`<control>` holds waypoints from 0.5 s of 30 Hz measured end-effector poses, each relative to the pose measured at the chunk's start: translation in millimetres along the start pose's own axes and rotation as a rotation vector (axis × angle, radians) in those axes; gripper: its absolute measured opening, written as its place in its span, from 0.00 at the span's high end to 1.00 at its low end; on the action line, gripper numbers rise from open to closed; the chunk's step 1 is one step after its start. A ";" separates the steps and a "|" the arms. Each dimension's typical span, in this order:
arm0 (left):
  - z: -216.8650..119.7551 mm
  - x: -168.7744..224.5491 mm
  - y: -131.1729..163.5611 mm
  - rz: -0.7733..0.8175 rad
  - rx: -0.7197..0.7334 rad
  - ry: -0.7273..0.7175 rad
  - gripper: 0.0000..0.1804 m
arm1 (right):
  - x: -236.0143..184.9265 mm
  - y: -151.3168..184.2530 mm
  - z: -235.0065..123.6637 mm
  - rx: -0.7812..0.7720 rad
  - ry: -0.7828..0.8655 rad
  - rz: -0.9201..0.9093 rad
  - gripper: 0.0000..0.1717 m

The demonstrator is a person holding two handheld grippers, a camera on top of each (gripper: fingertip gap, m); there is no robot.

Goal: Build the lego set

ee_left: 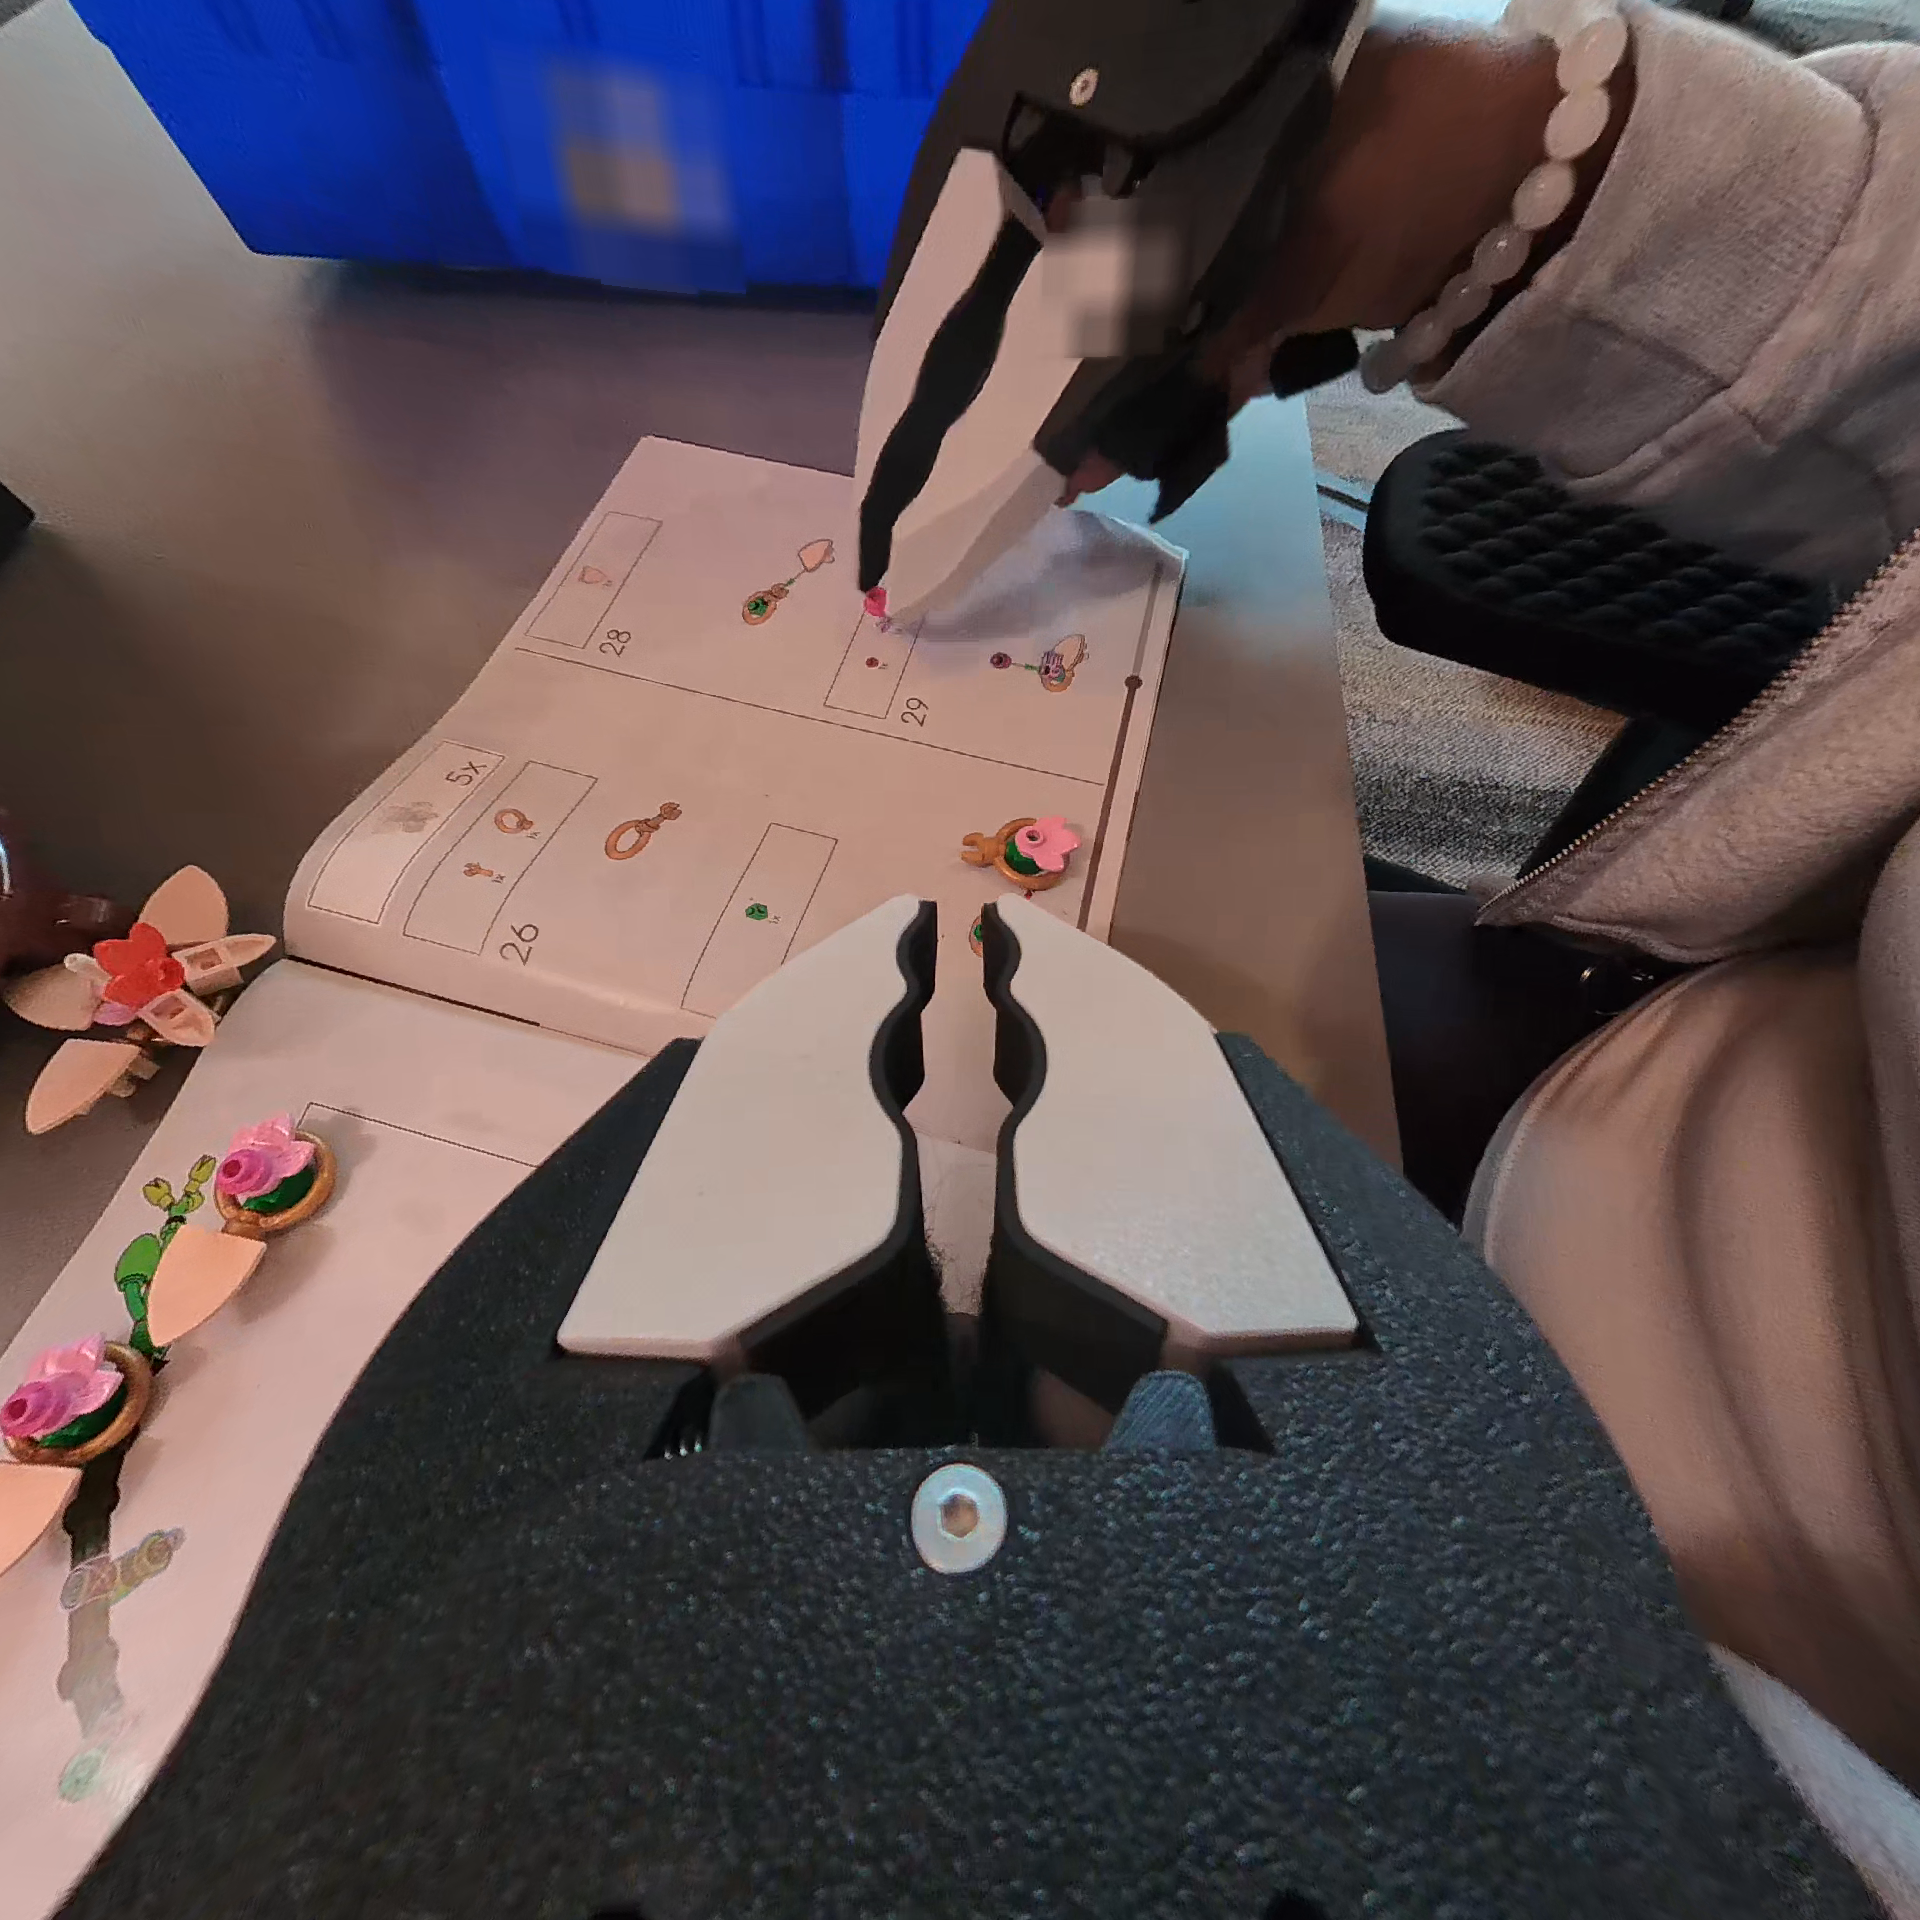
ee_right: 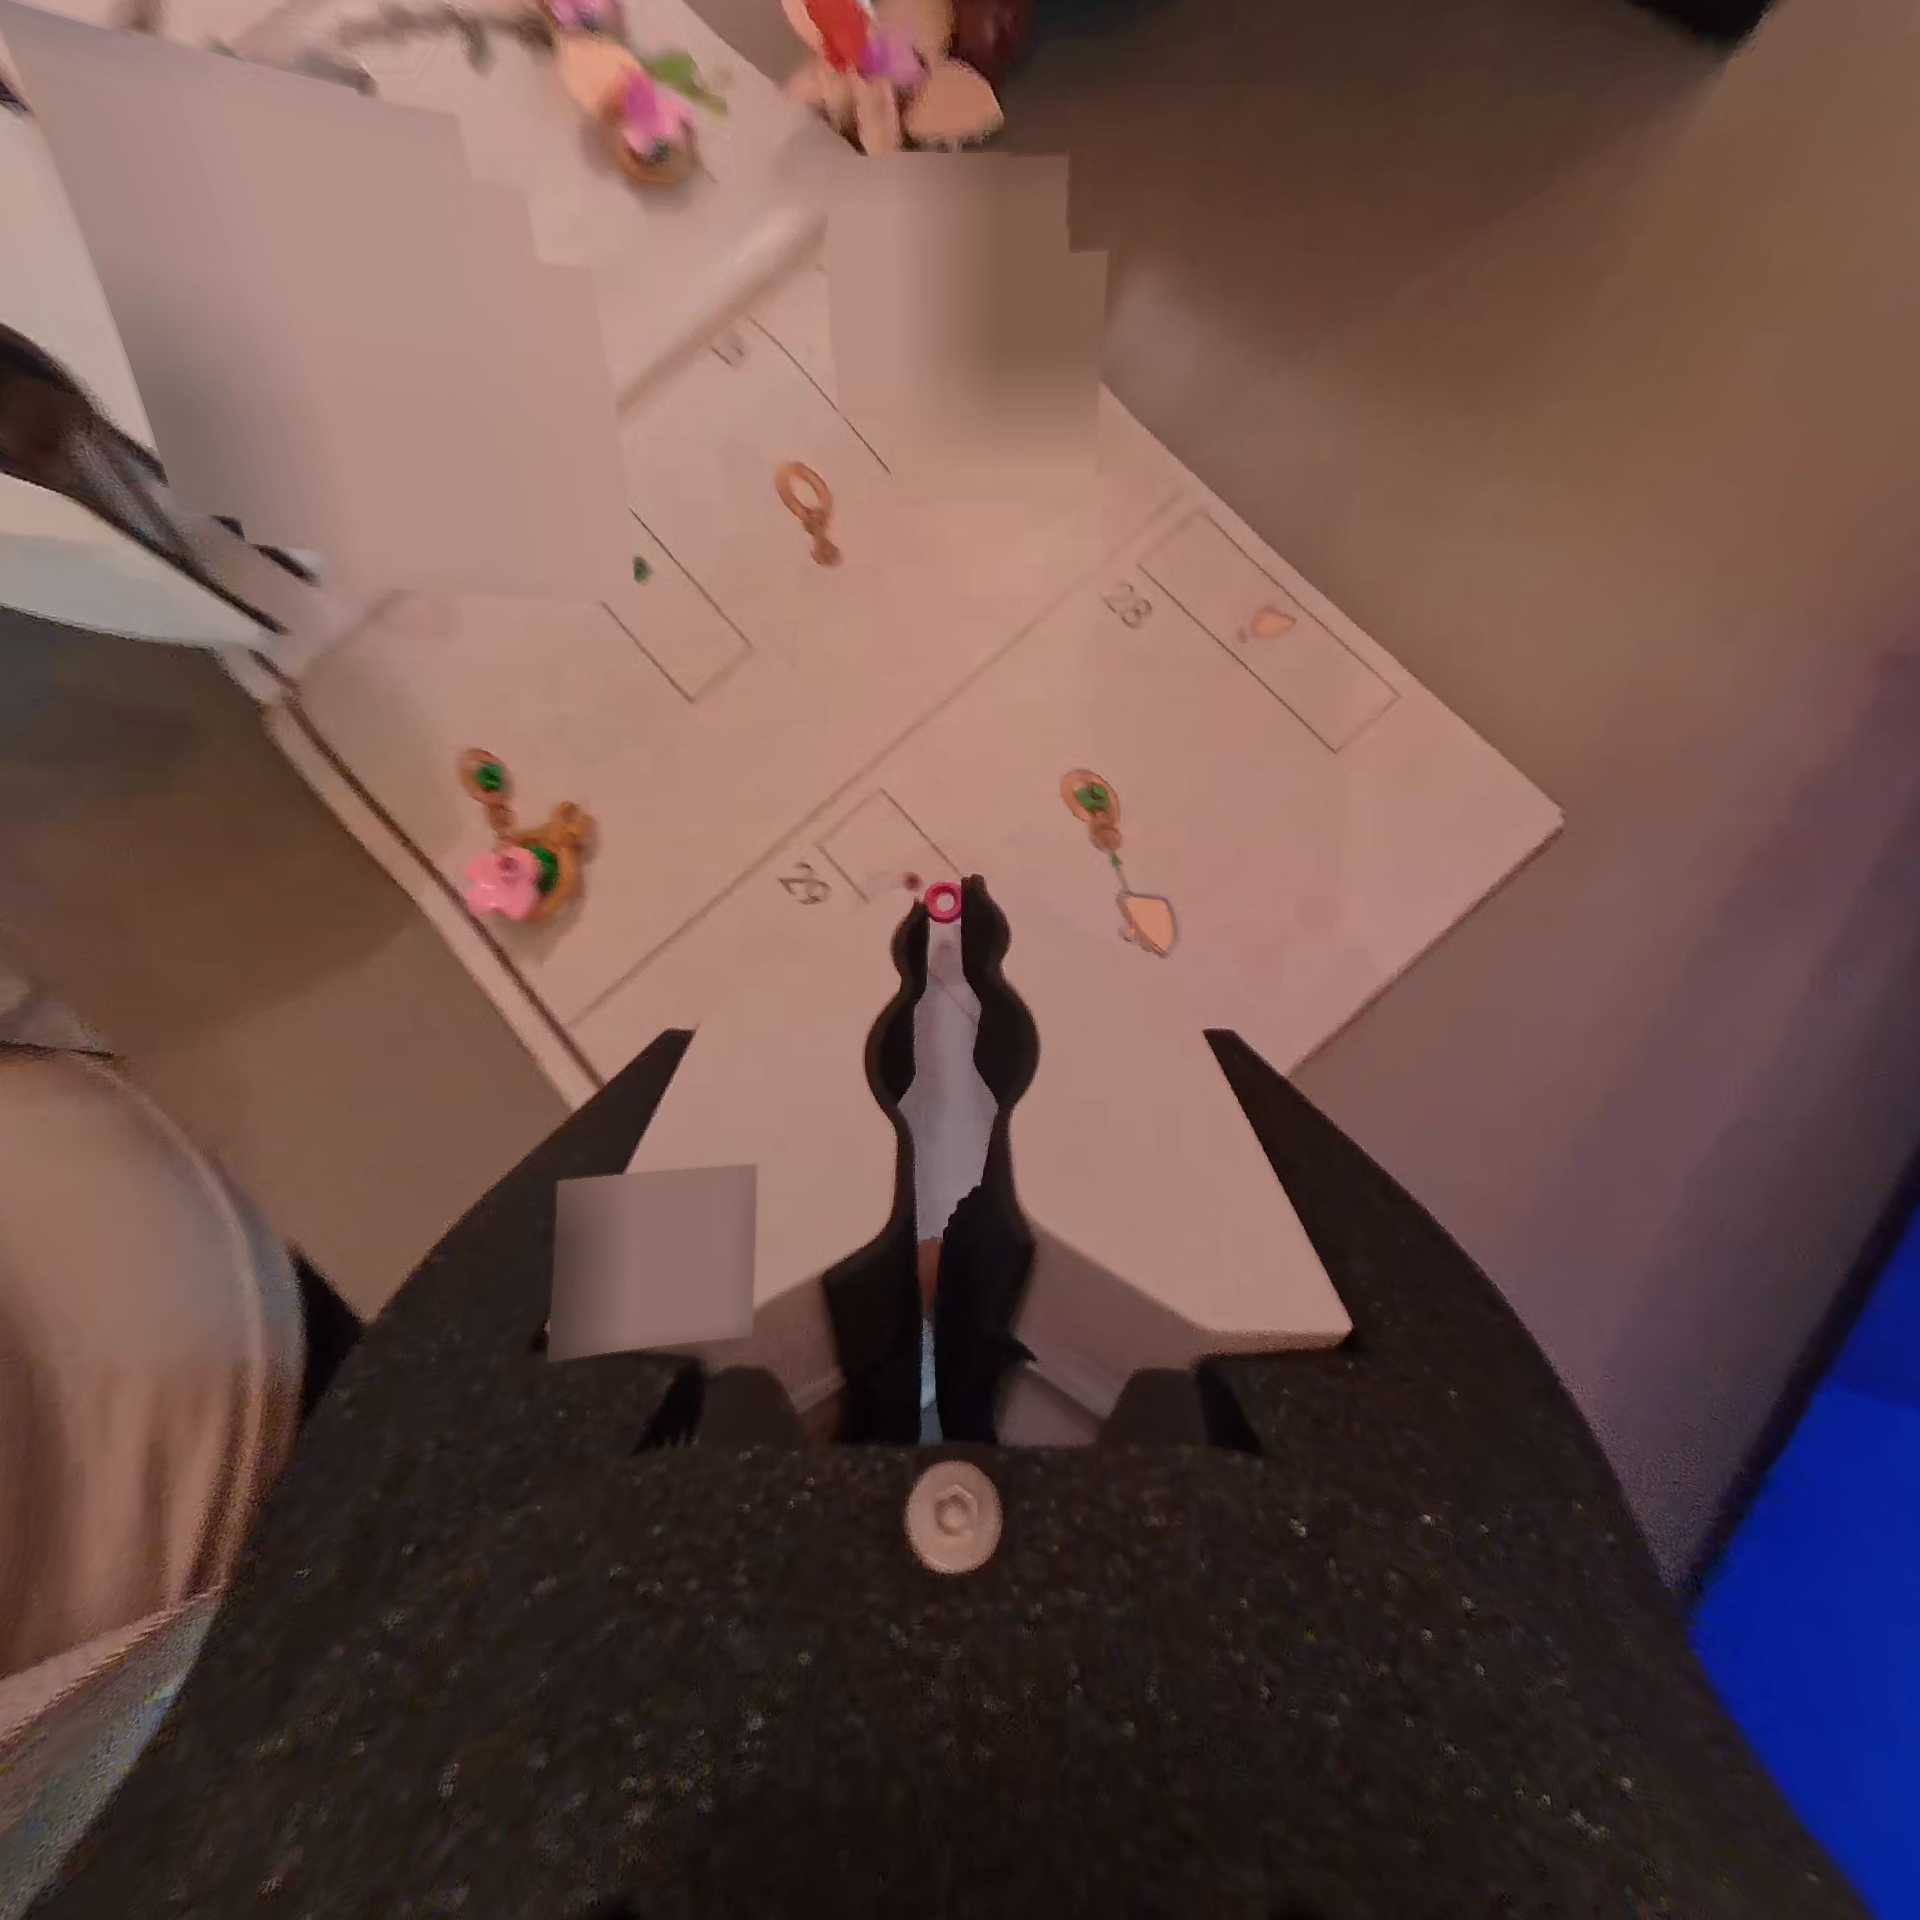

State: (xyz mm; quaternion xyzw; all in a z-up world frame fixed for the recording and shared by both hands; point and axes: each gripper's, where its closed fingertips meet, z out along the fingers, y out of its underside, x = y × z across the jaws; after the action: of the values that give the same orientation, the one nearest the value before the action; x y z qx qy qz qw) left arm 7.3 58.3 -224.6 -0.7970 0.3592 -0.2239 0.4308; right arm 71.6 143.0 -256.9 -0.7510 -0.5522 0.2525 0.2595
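- The right gripper is clamping a small magenta ring piece at the very tips of its dark pads; both fingertips are pressing against the ring's sides.
- The ring piece is hovering just above the instruction booklet, close to the far right corner of the open page, beside a printed parts box.
- In the left wrist view, the right gripper is pointing steeply down at the booklet, with the magenta piece showing at its tip.
- The left gripper is standing with its jaws slightly apart and nothing between the pads; the booklet page is showing through the gap.
- The left gripper is hanging over the near right part of the booklet's far page.
- A gold ring assembly with a green stud and pink flower is lying on the booklet, just beyond and to the right of the left gripper's fingertips, near the page's right edge.
- Two more gold-ringed pink flower assemblies with peach petal pieces are lying on the booklet's near page, at its left side.
- A built flower with peach petals and a red centre is lying on the grey table, just off the booklet's left edge.
- A blue crate is standing on the table, well beyond the booklet's far edge.
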 end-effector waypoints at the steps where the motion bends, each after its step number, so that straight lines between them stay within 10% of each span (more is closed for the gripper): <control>1: 0.1 -0.9 -0.9 -0.006 0.011 -0.003 0.95 | -6.2 -4.8 -2.3 0.039 -0.043 0.018 0.97; 9: -5.9 -2.2 -32.1 -0.163 0.271 0.099 0.95 | -79.5 -62.4 -54.4 0.498 -0.649 0.194 0.97; 15: -24.7 9.9 -65.8 0.136 0.514 0.062 0.94 | -102.3 -68.3 -66.1 0.506 -0.949 0.357 0.97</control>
State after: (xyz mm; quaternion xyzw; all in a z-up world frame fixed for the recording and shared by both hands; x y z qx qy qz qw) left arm 22.1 62.1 -155.3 -0.6281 0.3563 -0.3028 0.6219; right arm 41.0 54.9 -153.0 -0.5512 -0.3951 0.7269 0.1081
